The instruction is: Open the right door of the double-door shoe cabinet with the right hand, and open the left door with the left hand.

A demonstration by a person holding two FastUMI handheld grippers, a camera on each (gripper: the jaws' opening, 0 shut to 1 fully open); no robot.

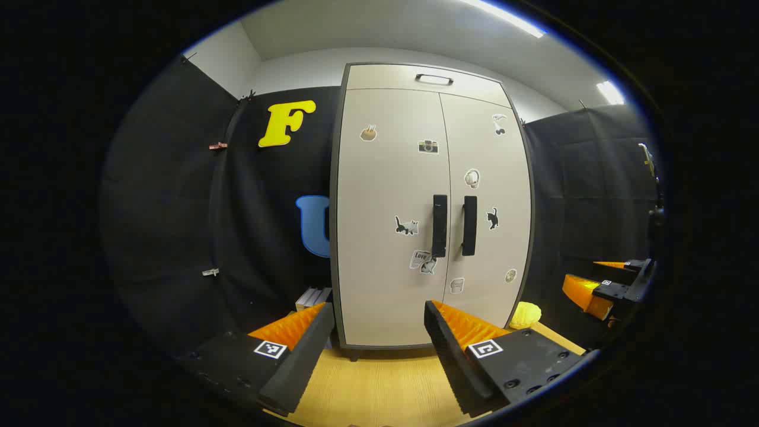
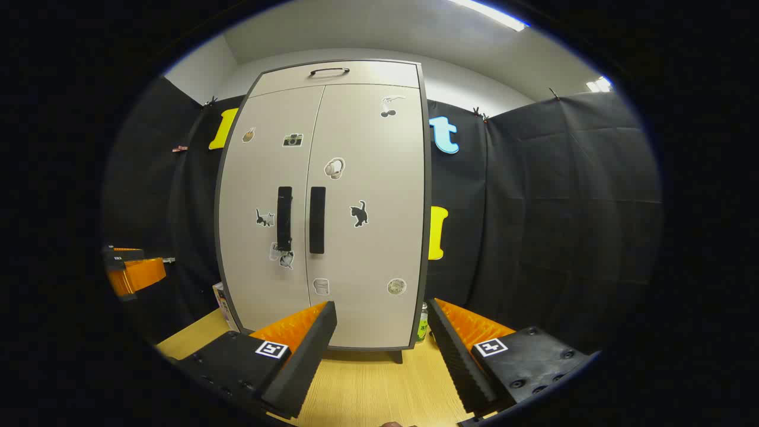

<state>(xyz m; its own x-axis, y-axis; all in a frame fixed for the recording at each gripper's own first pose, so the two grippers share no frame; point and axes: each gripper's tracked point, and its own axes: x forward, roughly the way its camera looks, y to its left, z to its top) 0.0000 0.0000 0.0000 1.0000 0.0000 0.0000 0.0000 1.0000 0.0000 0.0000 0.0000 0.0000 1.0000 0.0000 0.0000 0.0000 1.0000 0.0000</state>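
A tall beige double-door shoe cabinet [image 1: 391, 178] [image 2: 356, 148] stands on the wooden floor with both doors closed. Each door carries a vertical black handle near the centre seam: the left handle [image 1: 439, 225] [image 2: 284, 218] and the right handle [image 1: 469, 225] [image 2: 317, 220]. Stickers dot both doors. My left gripper [image 1: 379, 329] is open, well short of the cabinet, roughly facing the left door. My right gripper [image 2: 382, 326] is open too, held back and facing the right door's lower part. The right gripper also appears at the right edge of the left gripper view [image 1: 611, 284], and the left gripper [image 2: 133, 267] at the left edge of the right gripper view.
A yellow object [image 1: 525, 315] lies on the floor by the cabinet's right corner, and a small bottle [image 2: 422, 323] stands there too. Boxes or books [image 1: 312, 298] [image 2: 224, 305] lean at its left foot. Black cloth walls close in on both sides. Light wooden floor [image 1: 379, 385] runs before the cabinet.
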